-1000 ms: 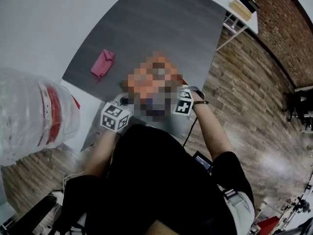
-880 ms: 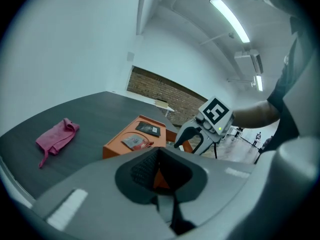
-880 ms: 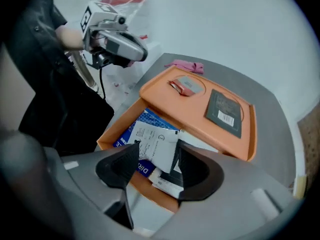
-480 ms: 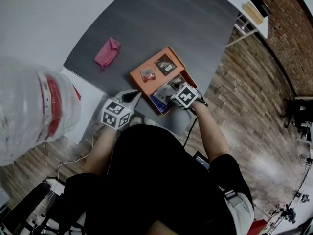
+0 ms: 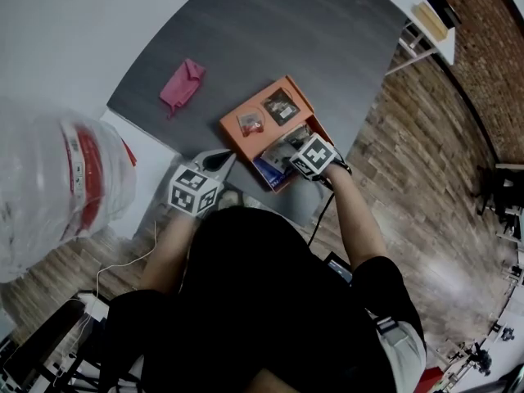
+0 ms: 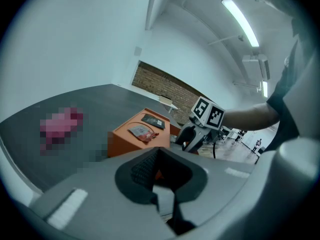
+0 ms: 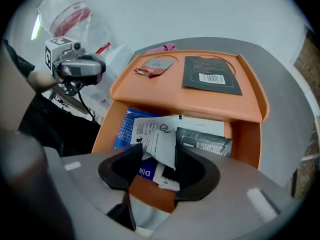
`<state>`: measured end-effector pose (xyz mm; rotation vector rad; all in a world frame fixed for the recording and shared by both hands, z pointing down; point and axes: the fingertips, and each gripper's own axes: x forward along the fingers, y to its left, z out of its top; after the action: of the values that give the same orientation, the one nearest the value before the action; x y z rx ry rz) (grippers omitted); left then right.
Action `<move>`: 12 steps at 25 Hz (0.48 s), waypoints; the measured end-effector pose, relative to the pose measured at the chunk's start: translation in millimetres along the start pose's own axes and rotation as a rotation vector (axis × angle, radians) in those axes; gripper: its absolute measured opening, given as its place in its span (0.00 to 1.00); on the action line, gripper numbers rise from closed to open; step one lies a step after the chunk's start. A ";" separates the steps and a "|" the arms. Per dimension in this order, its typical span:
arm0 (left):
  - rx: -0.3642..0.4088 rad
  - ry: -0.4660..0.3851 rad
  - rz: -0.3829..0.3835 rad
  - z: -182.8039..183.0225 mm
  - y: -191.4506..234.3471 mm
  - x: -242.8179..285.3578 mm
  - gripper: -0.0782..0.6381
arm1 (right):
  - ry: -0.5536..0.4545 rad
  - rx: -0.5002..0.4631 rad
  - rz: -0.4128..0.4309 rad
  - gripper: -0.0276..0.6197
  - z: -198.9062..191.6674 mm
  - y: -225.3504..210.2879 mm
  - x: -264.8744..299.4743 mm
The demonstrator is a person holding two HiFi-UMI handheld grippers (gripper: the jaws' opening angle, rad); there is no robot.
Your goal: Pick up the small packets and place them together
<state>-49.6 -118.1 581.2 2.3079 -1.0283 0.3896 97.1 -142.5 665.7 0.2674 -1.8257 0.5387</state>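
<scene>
Dark grey flat packet (image 7: pixel 212 75) lying on top of the orange plastic tray box (image 7: pixel 200 103): white barcode label (image 7: pixel 210 77) showing, digits too small to read. Inside the box, below its top shelf: blue booklet (image 7: pixel 127 129) showing white capitals "DIR", the rest covered. White printed paper sheet (image 7: pixel 157 136) lying over it, carrying fine print and a round emblem, not readable. Left of the box: white cube (image 7: pixel 56 51) displaying black square code markers.
</scene>
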 end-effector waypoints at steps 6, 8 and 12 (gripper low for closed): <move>0.010 0.006 -0.012 2.7 -1.9 5.6 0.11 | -0.013 -0.016 0.020 0.35 -5.6 4.0 -9.9; 0.016 0.010 -0.018 3.9 -3.7 7.7 0.11 | -0.029 -0.014 0.013 0.35 -5.6 2.8 -13.3; 0.025 0.017 -0.031 5.1 -4.9 10.9 0.11 | -0.061 -0.013 -0.012 0.23 -2.4 2.6 -20.8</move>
<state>-38.5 -125.0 580.5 2.3358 -0.9840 0.4109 104.5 -140.8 646.0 0.2888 -1.8845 0.5155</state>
